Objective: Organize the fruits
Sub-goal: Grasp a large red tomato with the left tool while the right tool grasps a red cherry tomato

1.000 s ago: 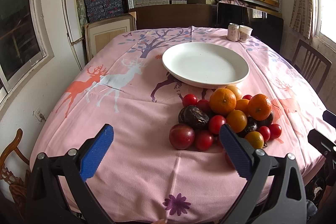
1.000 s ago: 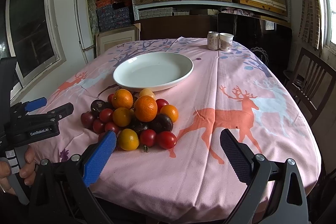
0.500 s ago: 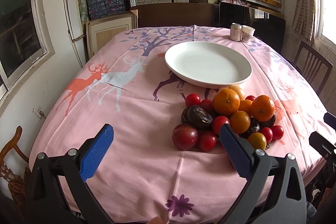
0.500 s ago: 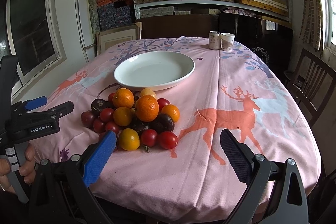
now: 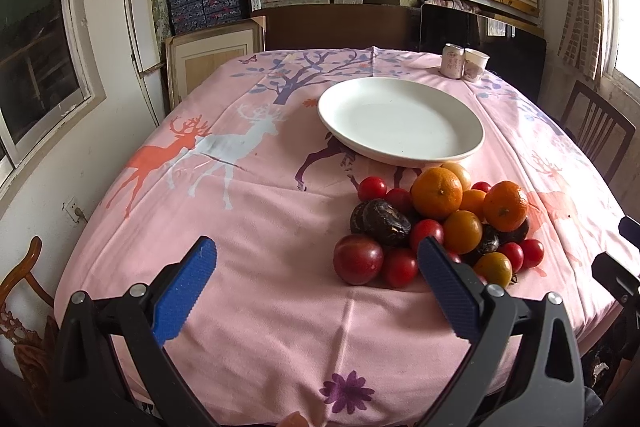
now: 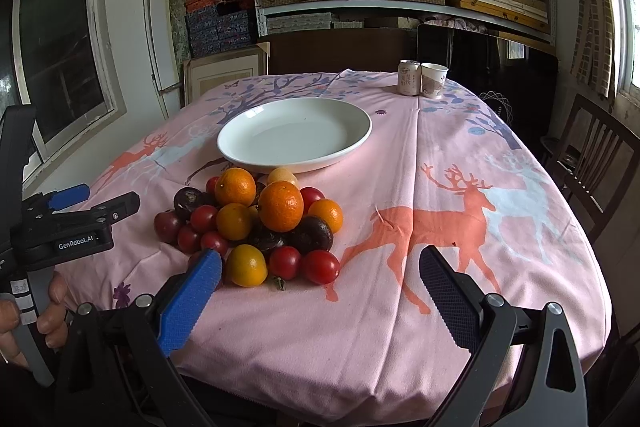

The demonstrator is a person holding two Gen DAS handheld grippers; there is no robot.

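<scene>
The only writing that reads clearly is "GenRobot.AI", in white on the black body of the left tool (image 6: 94, 205), seen from the right wrist view; below it a hand (image 6: 28, 319) wraps the grey handle, which carries small labels too small to read. A can (image 6: 409, 77) at the far side of the table (image 6: 460, 327) has print on it that cannot be made out, and a paper cup (image 6: 434, 79) stands touching it.

In its own view the left tool (image 5: 316, 277) is held low over the near edge of the table, pointing toward the far end, its blue-padded fingers spread wide with nothing between them. The right tool (image 6: 320, 285) is posed the same way, fingers wide apart and empty, near the table's edge.

The fruit pile (image 5: 436, 227) lies on the pink deer-print tablecloth (image 5: 240, 227), just in front of the white plate (image 5: 400, 123) and touching its near rim: oranges (image 6: 280, 206) on top, red cherry tomatoes (image 6: 320, 266) and dark wrinkled passion fruits (image 5: 386, 223) around and under them. The left tool's right finger overlaps the near side of the pile in its view; the right tool's left finger overlaps the pile's near edge.
</scene>
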